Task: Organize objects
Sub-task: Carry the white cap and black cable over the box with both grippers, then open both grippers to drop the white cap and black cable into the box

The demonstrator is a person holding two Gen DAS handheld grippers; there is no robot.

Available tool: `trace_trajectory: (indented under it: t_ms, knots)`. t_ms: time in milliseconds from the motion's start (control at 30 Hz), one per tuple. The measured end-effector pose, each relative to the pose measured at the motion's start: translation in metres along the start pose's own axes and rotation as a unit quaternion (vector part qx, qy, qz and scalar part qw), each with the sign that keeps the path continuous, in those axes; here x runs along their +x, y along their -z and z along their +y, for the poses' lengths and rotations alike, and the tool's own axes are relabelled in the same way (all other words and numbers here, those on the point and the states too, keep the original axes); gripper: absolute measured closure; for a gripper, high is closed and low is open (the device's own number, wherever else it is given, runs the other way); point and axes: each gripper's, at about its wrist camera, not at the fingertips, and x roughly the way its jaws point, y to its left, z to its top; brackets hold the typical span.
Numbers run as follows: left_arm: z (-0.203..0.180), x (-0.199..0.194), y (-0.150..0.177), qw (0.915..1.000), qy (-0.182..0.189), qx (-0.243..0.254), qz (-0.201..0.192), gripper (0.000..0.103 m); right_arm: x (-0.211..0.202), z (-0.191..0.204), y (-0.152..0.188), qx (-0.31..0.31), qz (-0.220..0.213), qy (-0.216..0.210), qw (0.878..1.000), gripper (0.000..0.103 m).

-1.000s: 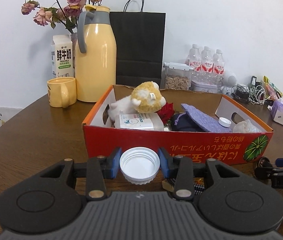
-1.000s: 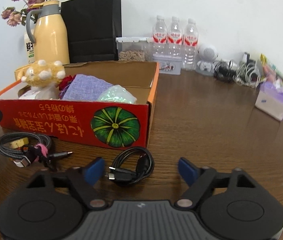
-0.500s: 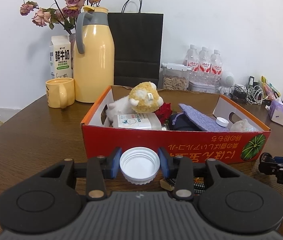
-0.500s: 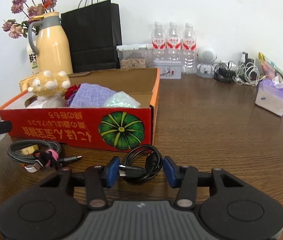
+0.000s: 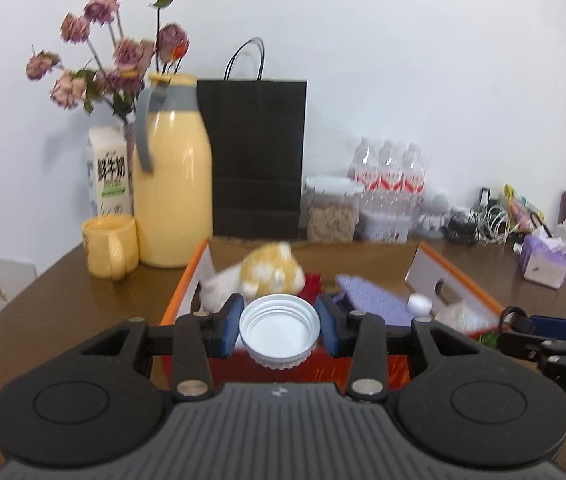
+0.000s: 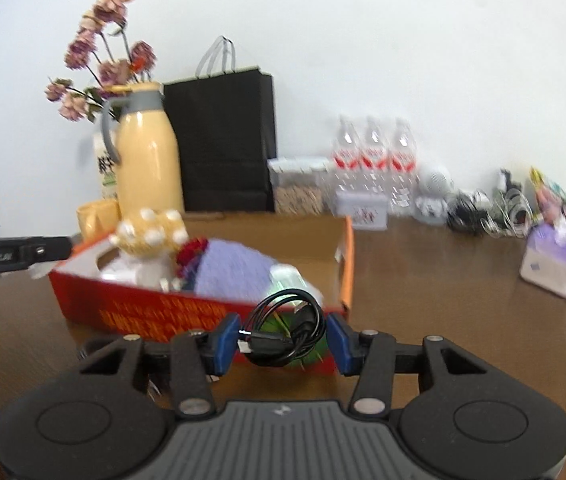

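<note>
My left gripper is shut on a white screw lid and holds it raised at the near wall of the red cardboard box. My right gripper is shut on a coiled black cable and holds it raised in front of the same box. The box holds a yellow plush toy, a purple cloth, a red flower and a clear bag. The right gripper also shows at the right edge of the left wrist view.
Behind the box stand a yellow thermos, a yellow mug, a milk carton, a black paper bag, a food jar, water bottles and tangled cables. A purple tissue pack lies at the right.
Both grippers have risen from the table toward the box. The right gripper closed on the black cable and lifted it. The left gripper kept hold of the white lid.
</note>
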Motion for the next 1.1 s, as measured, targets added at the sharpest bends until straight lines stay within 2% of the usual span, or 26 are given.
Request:
trace_trajectory:
  t_ms: [233,433,600,833,900,933,967,1000,1033,1067,1100]
  knots:
    - [-0.013,0.029,-0.026,0.9999,0.004,-0.011,-0.012,0.062,0.024,0.021,-0.037,-0.018,-0.027,-0.015,0.999,0.057]
    - [-0.015,0.076,-0.030,0.9996,-0.014,-0.022,0.009,0.062,0.066,0.028,-0.055,-0.018,-0.029,-0.016,0.999,0.057]
    - [-0.010,0.098,-0.016,0.9993,-0.018,-0.016,0.028,0.062,0.097,0.028,-0.045,-0.003,-0.022,-0.015,1.000,0.057]
    - [-0.013,0.098,-0.007,0.9993,-0.024,0.000,0.029,0.062,0.101,0.024,-0.037,0.000,-0.009,-0.013,1.000,0.057]
    - [-0.015,0.093,-0.006,0.9993,-0.029,0.005,0.024,0.050,0.100,0.023,-0.035,0.000,-0.007,-0.010,1.000,0.055]
    - [-0.015,0.091,-0.006,0.9993,-0.033,0.006,0.020,0.032,0.099,0.023,-0.034,0.000,-0.004,-0.007,1.000,0.055]
    - [-0.015,0.088,-0.006,0.9992,-0.036,0.007,0.012,0.016,0.099,0.024,-0.033,-0.001,-0.003,-0.004,1.000,0.048]
    - [-0.016,0.085,-0.006,0.9991,-0.041,0.009,0.005,0.010,0.097,0.025,-0.032,-0.002,-0.004,0.000,1.000,0.042]
    - [-0.016,0.082,-0.007,0.9989,-0.046,0.009,-0.002,0.000,0.095,0.025,-0.031,-0.003,-0.008,0.003,1.000,0.025]
    - [-0.015,0.078,-0.008,0.9987,-0.050,0.008,-0.009,0.000,0.093,0.025,-0.031,-0.003,-0.013,0.007,1.000,0.012]
    - [-0.014,0.077,-0.008,0.9985,-0.053,0.006,-0.013,0.000,0.091,0.025,-0.032,-0.004,-0.019,0.012,1.000,0.009]
